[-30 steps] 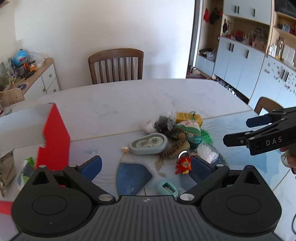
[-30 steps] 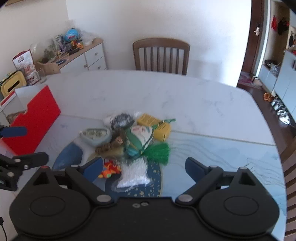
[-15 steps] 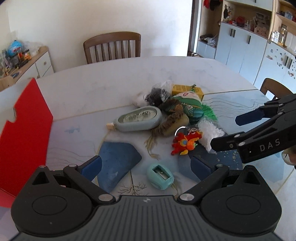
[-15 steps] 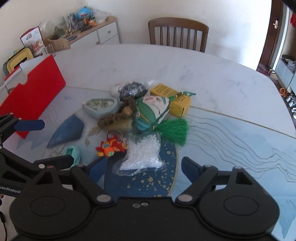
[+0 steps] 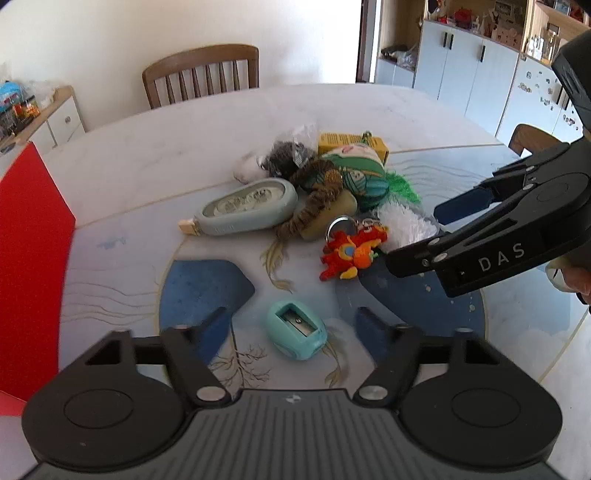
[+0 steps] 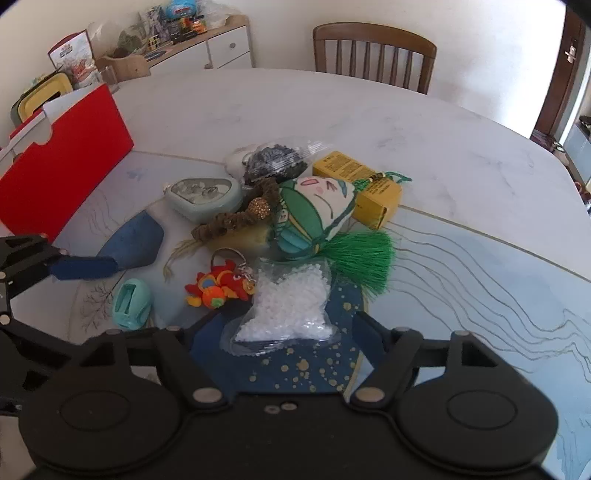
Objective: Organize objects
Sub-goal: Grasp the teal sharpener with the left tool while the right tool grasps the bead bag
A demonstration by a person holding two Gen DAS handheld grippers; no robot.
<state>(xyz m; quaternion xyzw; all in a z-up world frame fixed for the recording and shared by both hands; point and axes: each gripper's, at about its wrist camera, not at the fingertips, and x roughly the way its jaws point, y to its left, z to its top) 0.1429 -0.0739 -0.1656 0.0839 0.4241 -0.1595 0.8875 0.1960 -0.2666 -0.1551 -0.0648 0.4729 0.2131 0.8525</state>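
A pile of small things lies mid-table: a teal pencil sharpener (image 5: 296,334), a red-orange plush keychain (image 5: 351,252), a grey-green case (image 5: 248,211), a green tasselled doll (image 6: 314,217), a yellow box (image 6: 358,189) and a bag of white beads (image 6: 290,308). My left gripper (image 5: 293,328) is open, its fingers on either side of the sharpener. My right gripper (image 6: 277,328) is open with the bead bag between its fingers. A red box (image 6: 62,173) stands at the left.
The round marble table (image 6: 424,133) carries a blue painted pattern. A wooden chair (image 5: 201,74) stands at the far side. A sideboard with clutter (image 6: 192,33) is at the back left, cupboards (image 5: 476,70) at the right.
Both grippers have moved forward and down towards the pile. The sharpener now sits between my left fingers and the bead bag between my right fingers.
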